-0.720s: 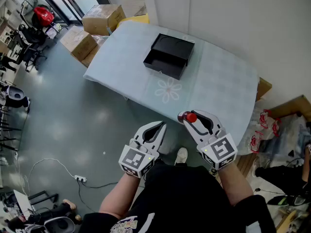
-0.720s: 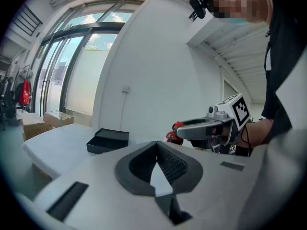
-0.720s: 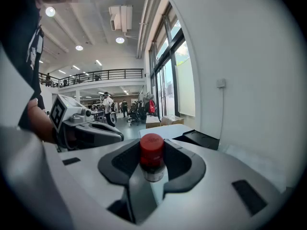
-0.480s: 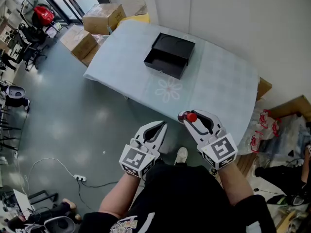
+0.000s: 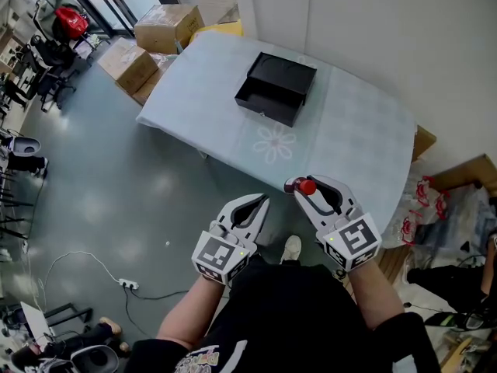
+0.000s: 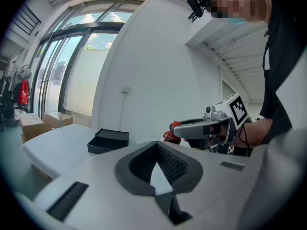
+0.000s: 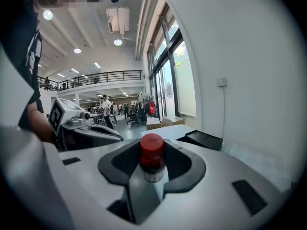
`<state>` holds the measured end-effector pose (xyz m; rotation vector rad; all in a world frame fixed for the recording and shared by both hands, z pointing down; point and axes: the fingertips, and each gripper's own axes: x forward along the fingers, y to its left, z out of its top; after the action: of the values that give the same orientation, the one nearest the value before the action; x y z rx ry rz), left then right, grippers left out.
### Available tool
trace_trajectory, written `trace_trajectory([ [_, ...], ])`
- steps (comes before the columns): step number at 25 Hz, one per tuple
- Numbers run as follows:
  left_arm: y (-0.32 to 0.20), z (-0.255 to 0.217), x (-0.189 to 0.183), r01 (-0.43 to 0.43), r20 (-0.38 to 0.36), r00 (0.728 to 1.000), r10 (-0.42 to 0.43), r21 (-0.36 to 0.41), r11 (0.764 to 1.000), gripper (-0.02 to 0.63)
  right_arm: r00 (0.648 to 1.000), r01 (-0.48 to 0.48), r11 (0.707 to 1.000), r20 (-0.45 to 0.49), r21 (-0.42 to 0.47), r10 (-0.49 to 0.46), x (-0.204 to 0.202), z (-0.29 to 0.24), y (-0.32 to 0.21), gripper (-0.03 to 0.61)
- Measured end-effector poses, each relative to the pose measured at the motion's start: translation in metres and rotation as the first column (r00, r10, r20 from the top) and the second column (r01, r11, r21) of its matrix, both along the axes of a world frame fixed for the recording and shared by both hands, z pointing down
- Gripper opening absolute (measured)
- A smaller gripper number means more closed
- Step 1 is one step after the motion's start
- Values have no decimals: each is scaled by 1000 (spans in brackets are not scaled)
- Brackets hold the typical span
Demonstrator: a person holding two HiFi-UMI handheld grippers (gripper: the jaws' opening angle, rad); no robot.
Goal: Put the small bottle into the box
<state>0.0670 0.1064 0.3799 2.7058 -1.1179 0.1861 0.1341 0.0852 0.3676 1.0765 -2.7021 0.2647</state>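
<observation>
A small bottle with a red cap [image 7: 151, 157] stands upright between the pads of my right gripper [image 5: 304, 187], which is shut on it; the red cap [image 5: 307, 186] shows at the jaw tips in the head view. My left gripper [image 5: 250, 207] hangs beside it, shut with nothing held. Both are held above the floor, short of the near edge of the table. The open black box [image 5: 276, 88] sits on the pale blue table [image 5: 365, 130], toward its far side. The left gripper view shows the box [image 6: 108, 140] and the right gripper with the bottle [image 6: 170, 135].
Cardboard boxes [image 5: 165, 27] are stacked past the table's far left corner. A cable and power strip [image 5: 124, 286] lie on the grey floor at left. Bags and a wooden piece [image 5: 435, 200] crowd the floor right of the table. A white wall runs behind the table.
The head view has shifted slightly, so the table and box sit a little to the right. Both grippers keep their places and the bottle stays gripped.
</observation>
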Motion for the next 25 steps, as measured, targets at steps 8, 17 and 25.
trace_trajectory([
  [8, -3, -6, -24, 3, -8, 1000, -3, 5, 1000, 8, 1000, 14, 1000, -7, 3, -14, -28, -5, -3, 150],
  [17, -19, -11, -64, 6, -14, 1000, -6, 13, 1000, 8, 1000, 21, 1000, -17, 8, -21, -69, -10, -18, 150],
  [25, -34, -14, -96, 7, -25, 1000, -6, 13, 1000, 8, 1000, 22, 1000, -20, 1, -22, -103, -10, -34, 150],
])
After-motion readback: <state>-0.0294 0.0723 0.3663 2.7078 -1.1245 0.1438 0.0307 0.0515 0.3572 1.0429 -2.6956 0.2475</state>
